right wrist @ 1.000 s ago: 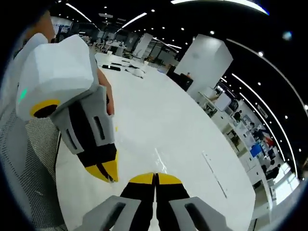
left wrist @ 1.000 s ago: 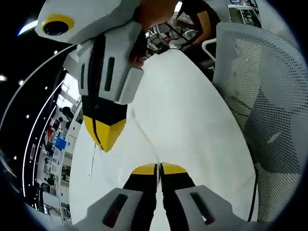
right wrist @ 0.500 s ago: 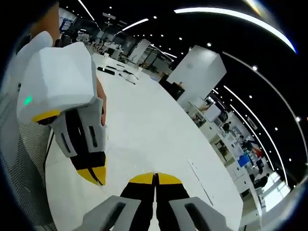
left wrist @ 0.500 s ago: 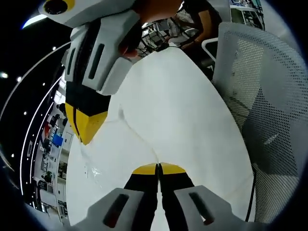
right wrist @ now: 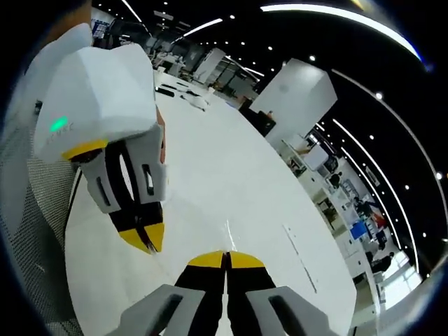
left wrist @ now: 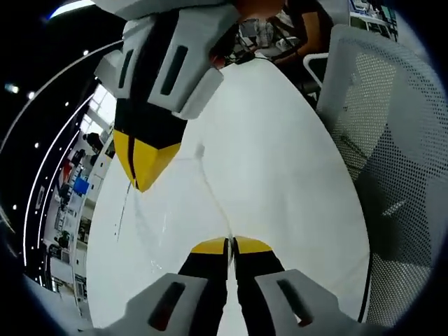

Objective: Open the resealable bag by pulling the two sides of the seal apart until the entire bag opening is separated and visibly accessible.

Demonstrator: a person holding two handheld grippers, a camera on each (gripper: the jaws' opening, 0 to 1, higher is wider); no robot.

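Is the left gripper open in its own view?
No: the left gripper has its yellow tips pressed together, pinching the clear bag.

In the left gripper view, the left gripper (left wrist: 230,245) is closing its 2 jaws on one edge of the resealable bag (left wrist: 175,203), which is spreading ahead of it over the table (left wrist: 280,175). The right gripper (left wrist: 143,164) is coming in from the upper left and touching the bag's far edge. A mesh chair (left wrist: 392,140) is standing to the right of the table.

In the right gripper view, the right gripper (right wrist: 225,260) is pointing over the table (right wrist: 231,175), and the left gripper (right wrist: 143,238) is sitting just beside it on the left.
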